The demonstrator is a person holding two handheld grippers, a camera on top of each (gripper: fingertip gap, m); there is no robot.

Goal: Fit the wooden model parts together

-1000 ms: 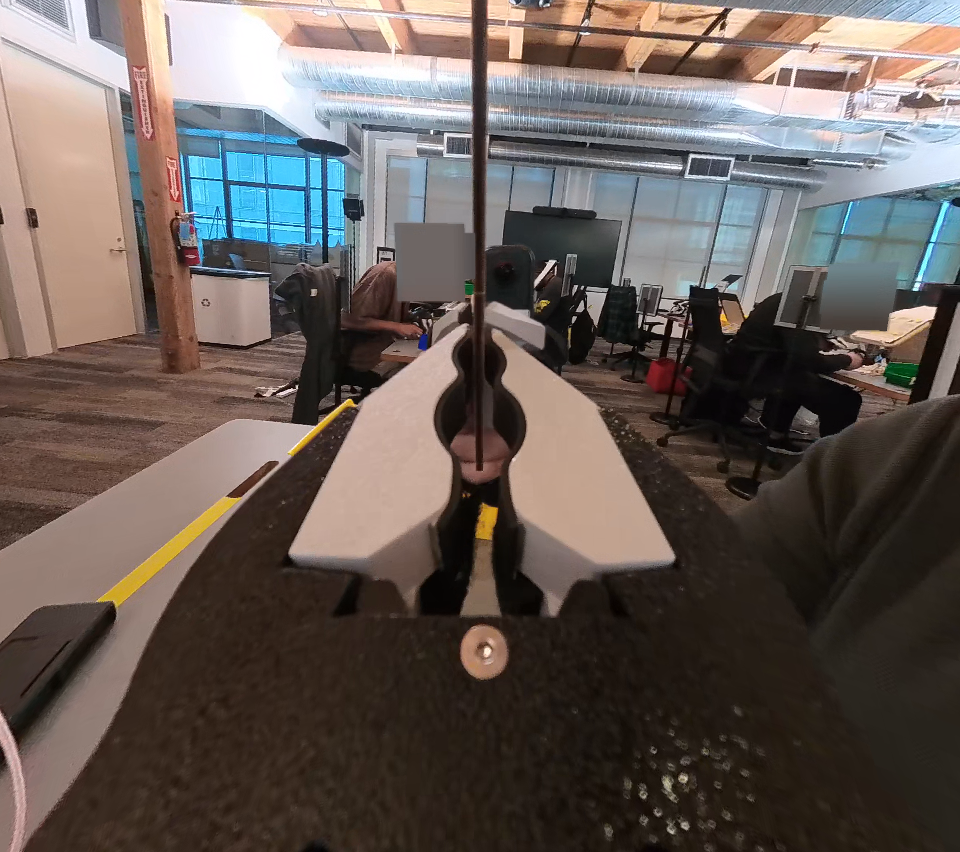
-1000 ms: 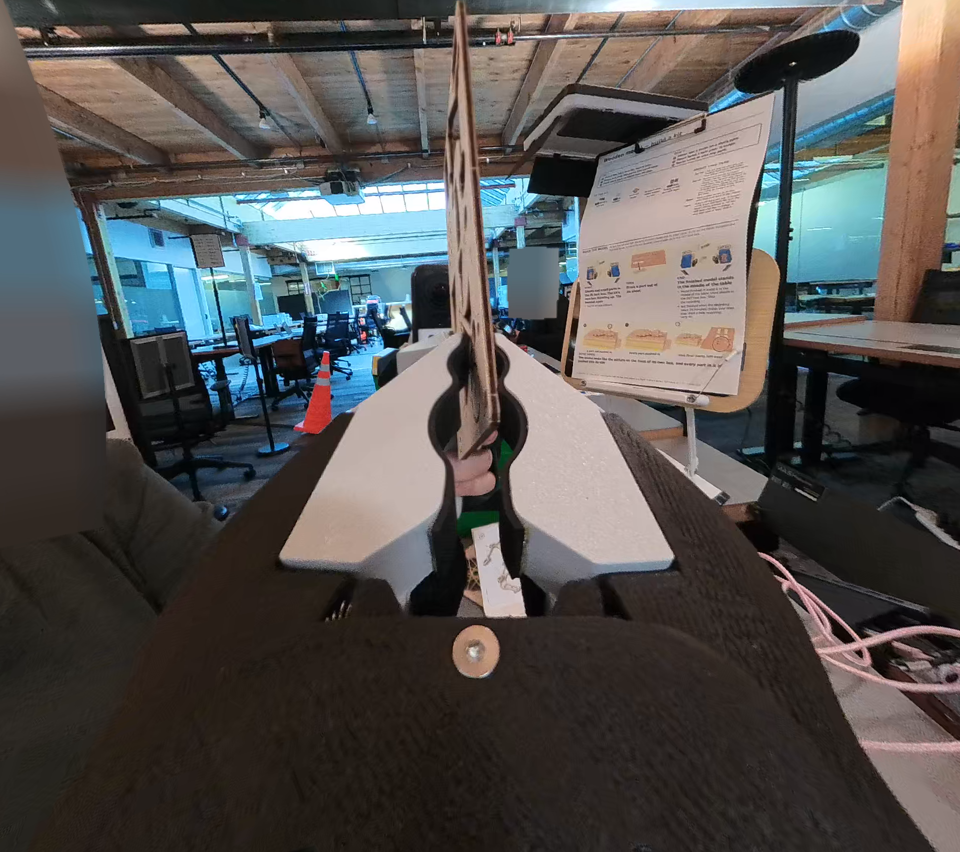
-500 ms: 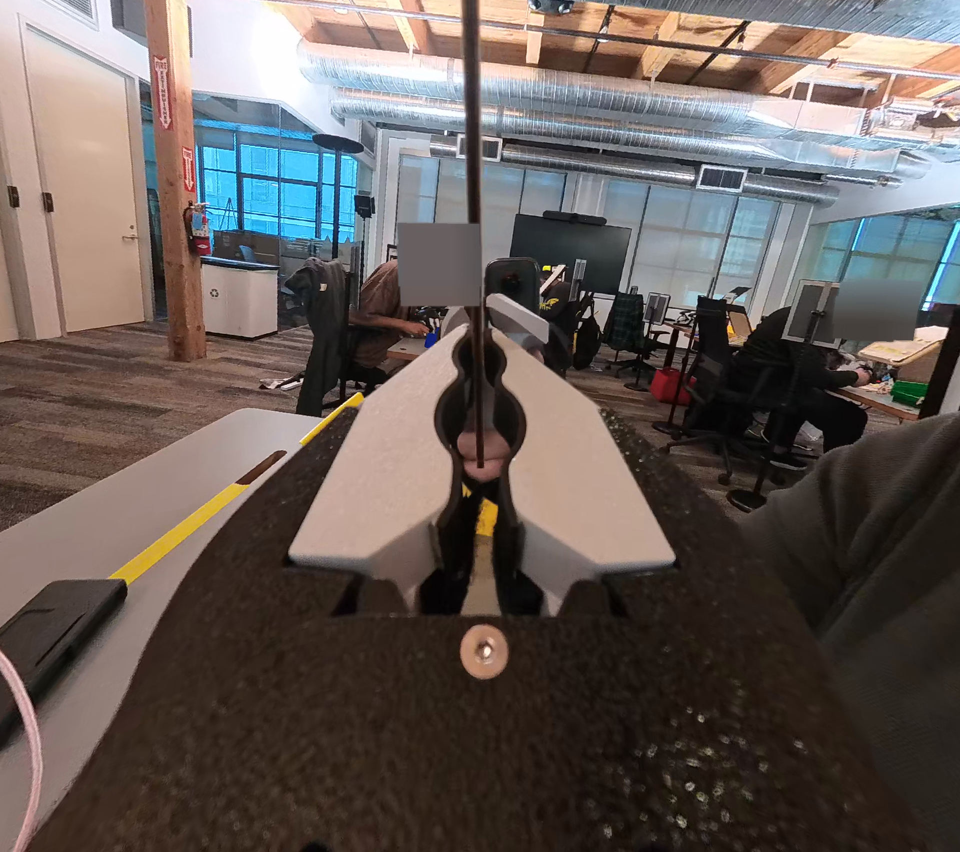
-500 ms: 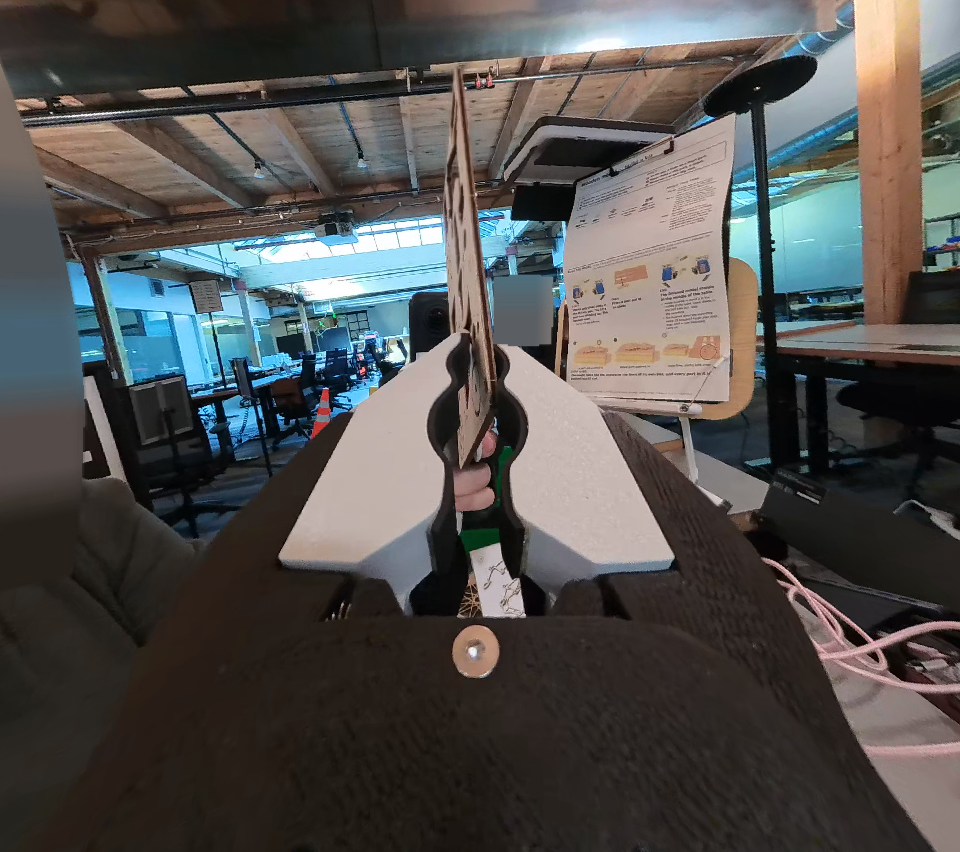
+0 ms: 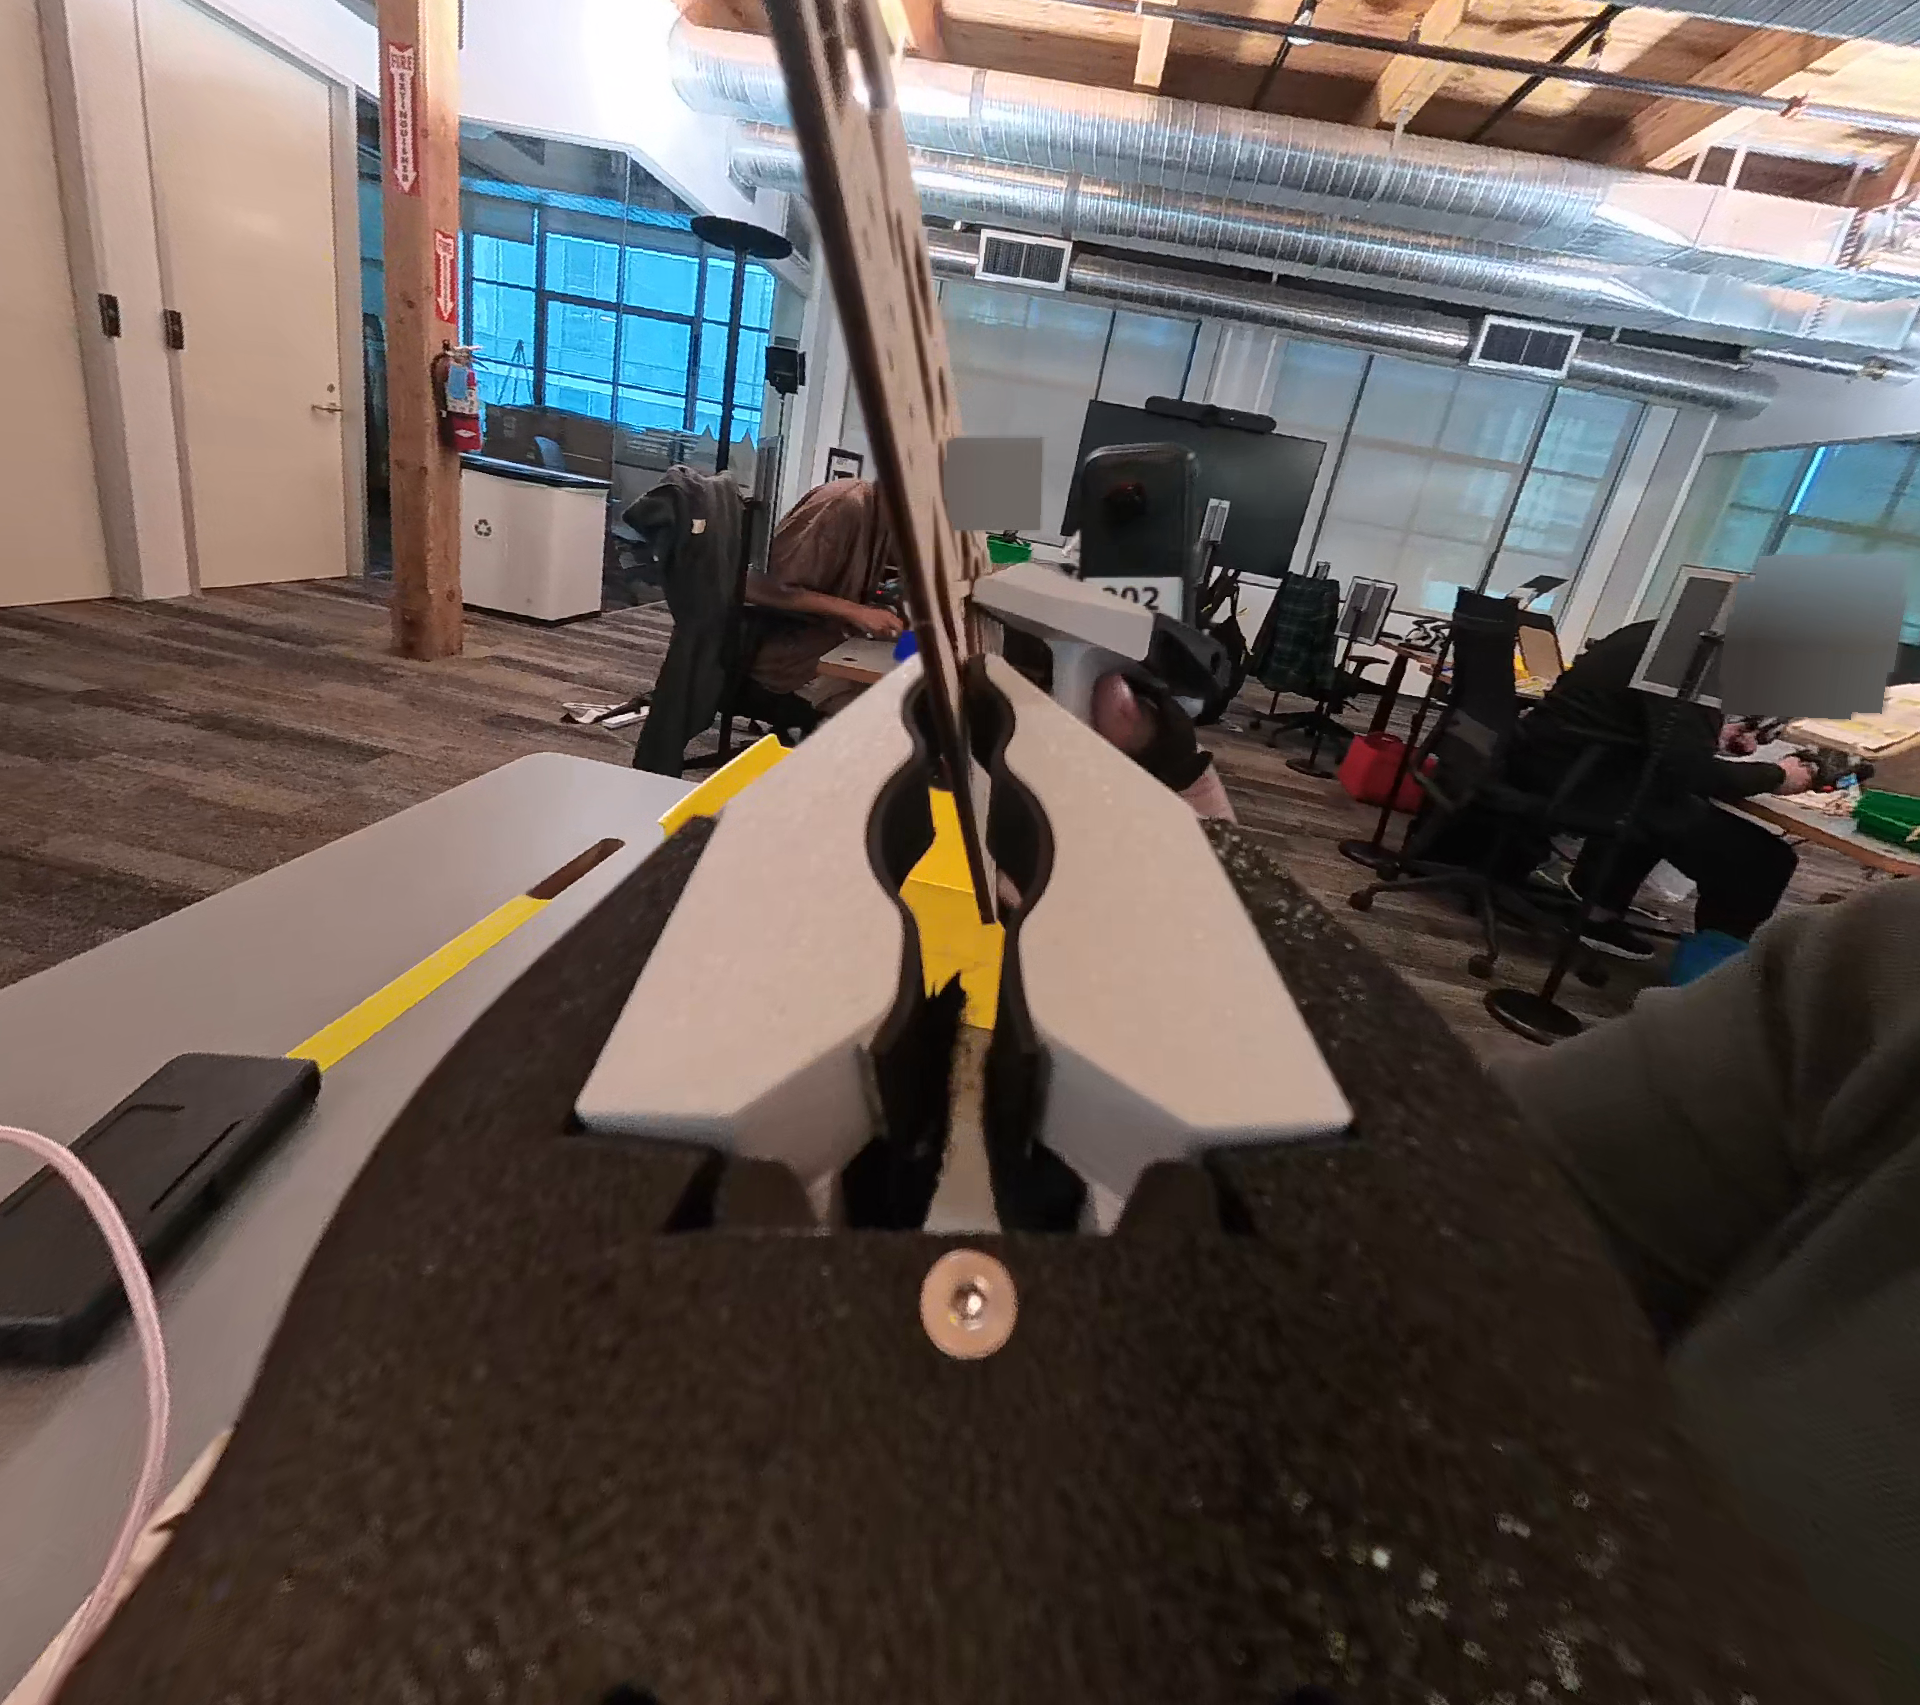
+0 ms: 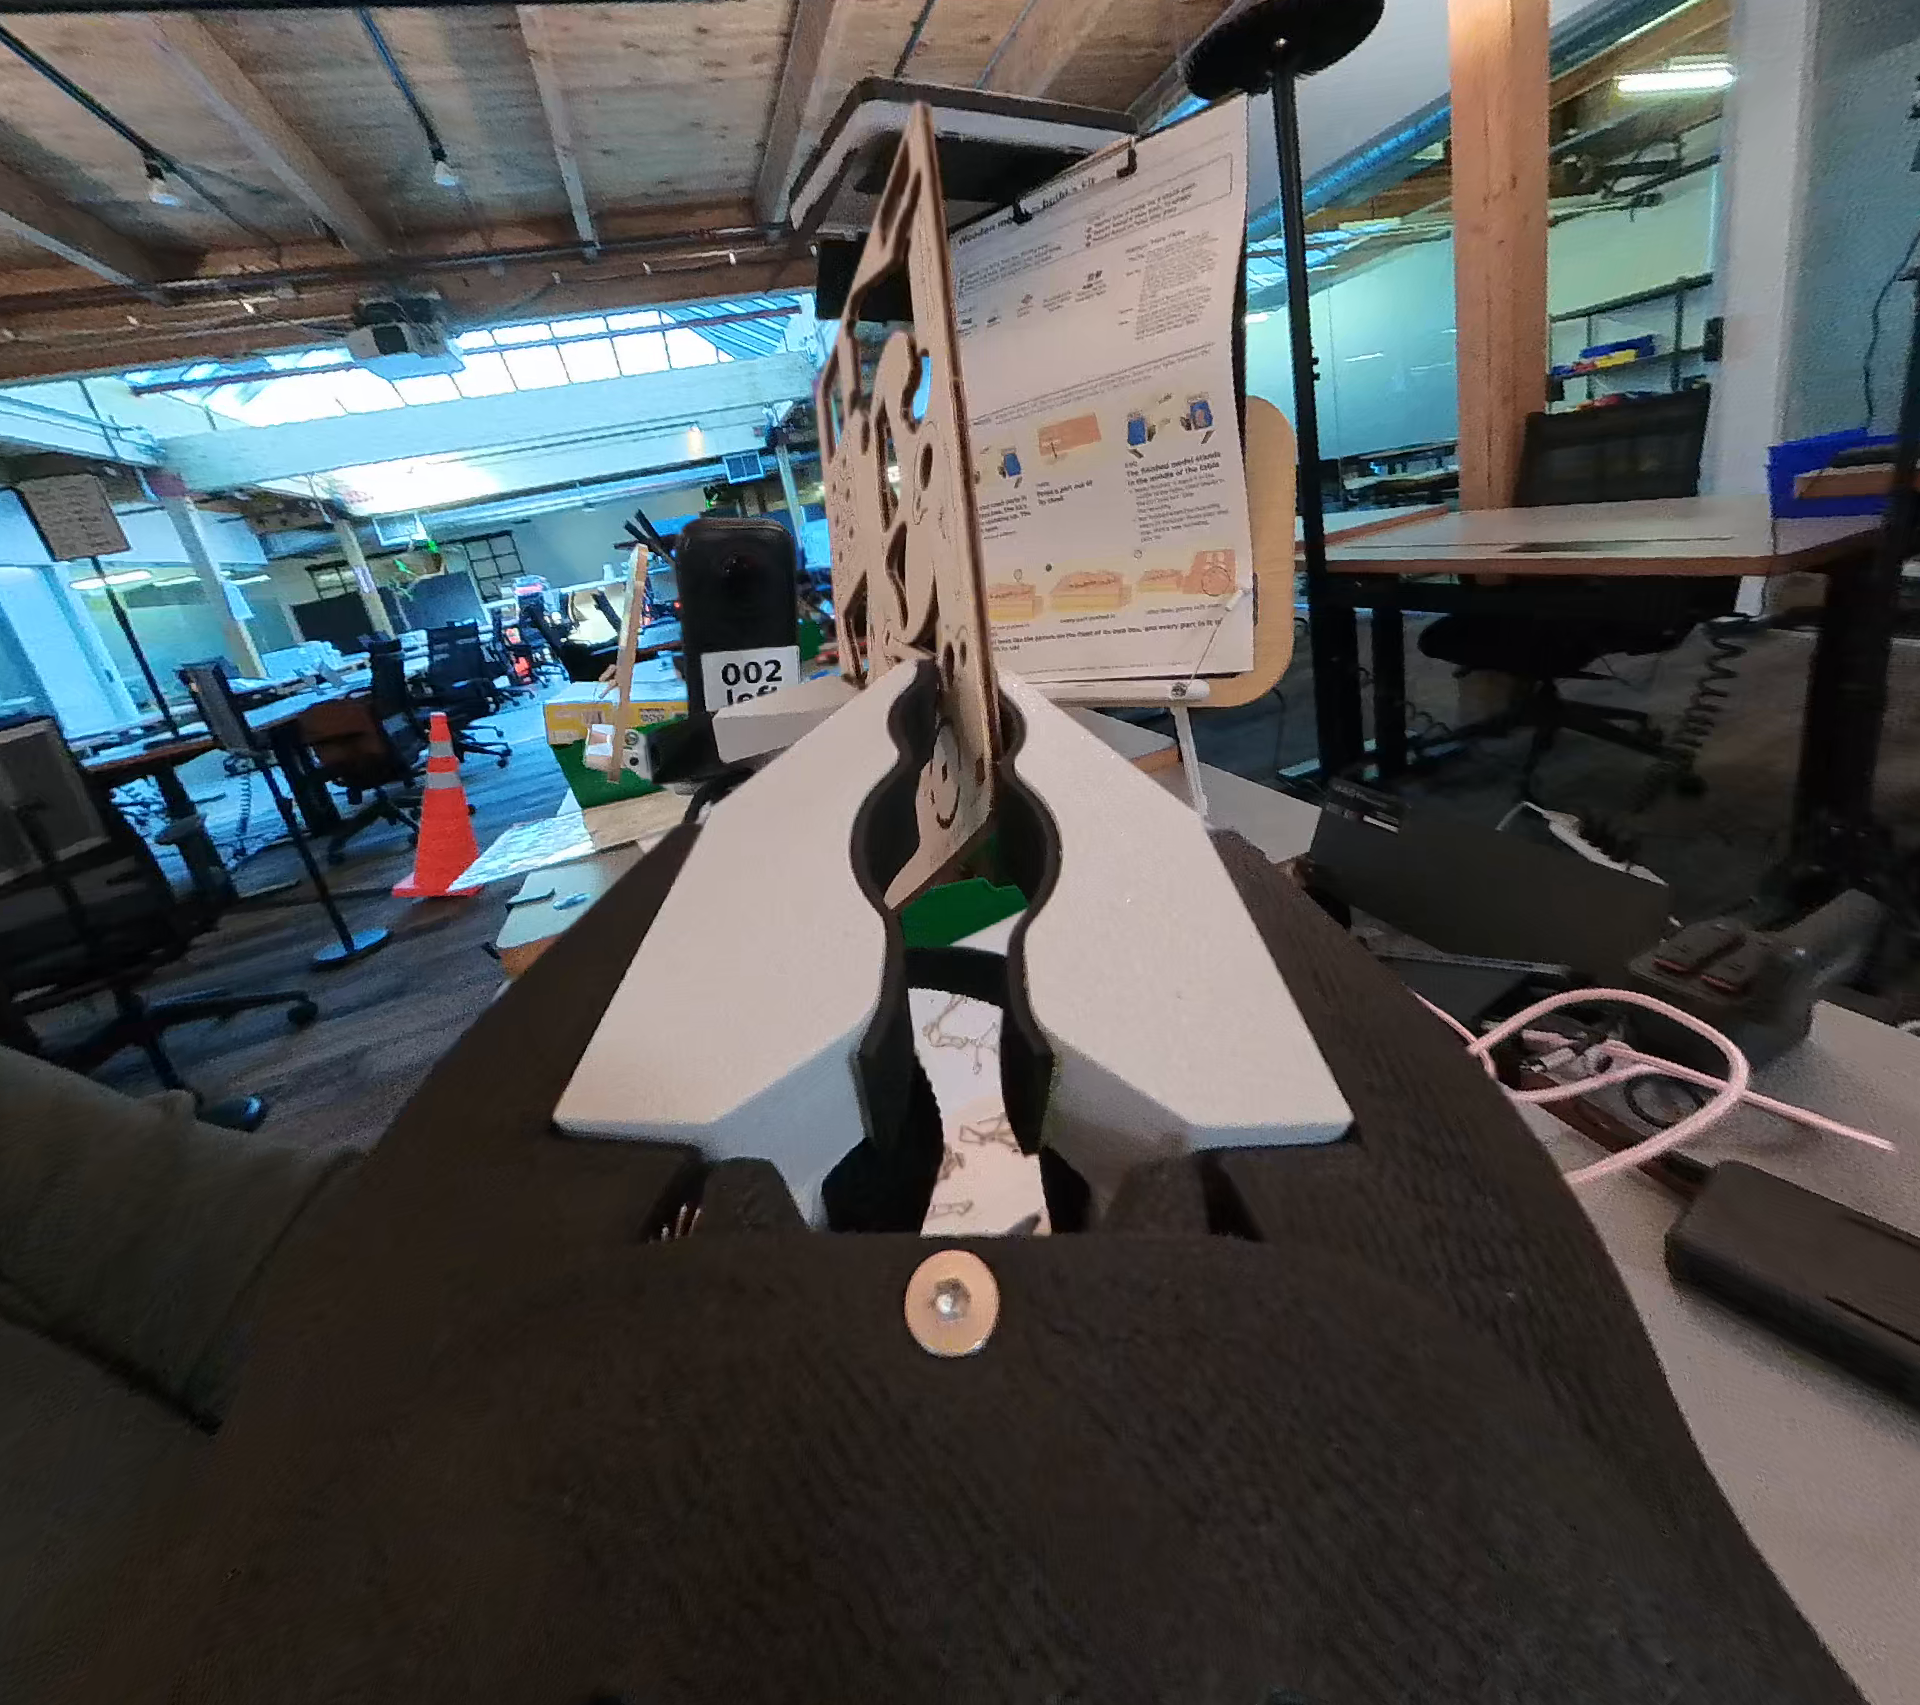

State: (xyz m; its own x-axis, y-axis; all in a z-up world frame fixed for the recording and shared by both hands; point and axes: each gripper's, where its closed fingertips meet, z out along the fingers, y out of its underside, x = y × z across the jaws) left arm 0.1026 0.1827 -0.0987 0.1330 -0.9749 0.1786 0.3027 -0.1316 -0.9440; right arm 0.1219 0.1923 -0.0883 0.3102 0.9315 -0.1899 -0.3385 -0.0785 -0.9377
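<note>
In the left wrist view my left gripper (image 5: pixel 951 668) is shut on a thin wooden sheet (image 5: pixel 883 253), seen edge on and leaning up to the left. My right gripper (image 5: pixel 1091 647) shows just behind it, to the right. In the right wrist view my right gripper (image 6: pixel 961 689) is shut on a light wooden sheet (image 6: pixel 904 512) with cut-out shapes, its face turned partly toward me. My left gripper (image 6: pixel 748 720), with its black camera, shows behind it on the left. I cannot tell whether both grippers hold one sheet.
The grey table (image 5: pixel 312 949) carries a yellow strip (image 5: pixel 416 980), a black flat device (image 5: pixel 135 1167) and a pink cable (image 5: pixel 145 1343). An instruction sheet on a stand (image 6: pixel 1122 460) stands behind. A green block (image 6: pixel 956 907) lies below the right gripper. A person's sleeve (image 5: pixel 1714 1136) is at the right. Left and right tips are no more than a few centimetres apart.
The sheet has tipped from upright to leaning left in the left view and turned its face toward the right camera. The right gripper now sits to the right behind it. The pink fingertip between the jaws is gone.
</note>
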